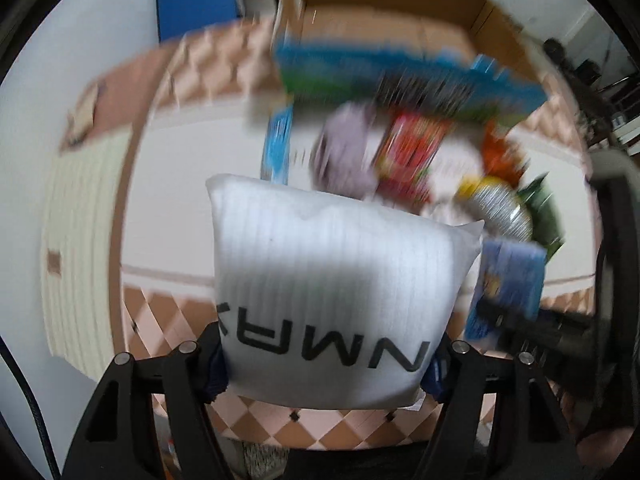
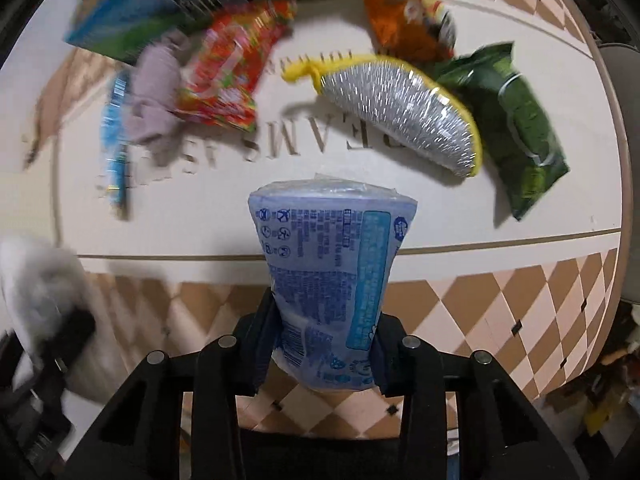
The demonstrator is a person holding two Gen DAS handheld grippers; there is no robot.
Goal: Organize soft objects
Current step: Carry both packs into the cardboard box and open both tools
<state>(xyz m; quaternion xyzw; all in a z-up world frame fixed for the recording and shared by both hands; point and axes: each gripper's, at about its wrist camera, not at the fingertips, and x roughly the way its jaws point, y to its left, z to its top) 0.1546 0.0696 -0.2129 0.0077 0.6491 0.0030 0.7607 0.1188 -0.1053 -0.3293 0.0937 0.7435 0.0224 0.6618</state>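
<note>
My left gripper (image 1: 326,364) is shut on a white foam pouch (image 1: 336,280) with black letters, held above the round table (image 1: 192,200). My right gripper (image 2: 326,354) is shut on a blue plastic tissue pack (image 2: 332,272), held over the table's near edge. The tissue pack also shows at the right in the left wrist view (image 1: 508,280), and the white pouch at the lower left in the right wrist view (image 2: 44,300). On the table lie a silver and yellow bag (image 2: 404,108), a green snack bag (image 2: 516,120), an orange snack bag (image 2: 404,12), a red snack bag (image 2: 232,68) and a mauve cloth (image 2: 154,92).
An open cardboard box (image 1: 384,28) with blue and green print stands at the table's far side. A thin blue packet (image 2: 114,140) lies left of the cloth. The table has a cream middle and a checkered brown border (image 2: 500,308). A blue panel (image 1: 196,0) stands beyond.
</note>
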